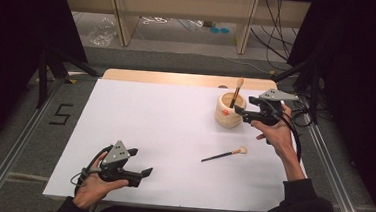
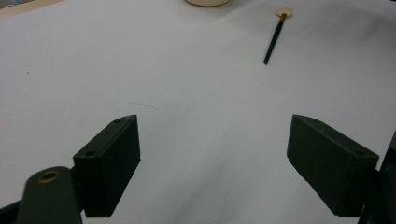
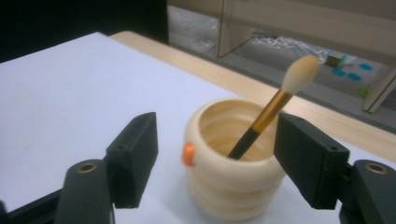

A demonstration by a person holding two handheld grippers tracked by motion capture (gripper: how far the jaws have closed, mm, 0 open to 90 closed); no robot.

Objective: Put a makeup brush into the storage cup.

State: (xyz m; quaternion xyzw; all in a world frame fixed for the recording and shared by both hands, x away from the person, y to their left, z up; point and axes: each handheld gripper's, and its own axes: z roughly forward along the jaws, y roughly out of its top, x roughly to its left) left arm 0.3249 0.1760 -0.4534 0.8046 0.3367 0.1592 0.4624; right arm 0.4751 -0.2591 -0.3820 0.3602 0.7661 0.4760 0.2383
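At the near left of the white table sheet (image 1: 174,130), we hold the left gripper (image 1: 138,176) low over bare surface, its black jaws spread wide and gripping nothing, as the left gripper view confirms with open white between them. Moving right, the second dark-handled makeup brush with a pale fan-shaped tip (image 1: 225,155) lies flat on the sheet, well apart from both tools and short of the holder; in the left gripper view the same brush (image 2: 275,35) points away ahead. Farther right, near the far edge, stands the round pale wooden ribbed cup with a small orange knob on its side (image 1: 229,110), and inside it leans the first brush with a black-and-gold handle and rounded cream bristles (image 3: 275,105), tip upward. Our right gripper (image 1: 240,113) sits just beside the cup, jaws parted around cup and brush without clamping either (image 3: 212,163). We judge the job about half done: one brush is stowed, one is left to collect and drop in.
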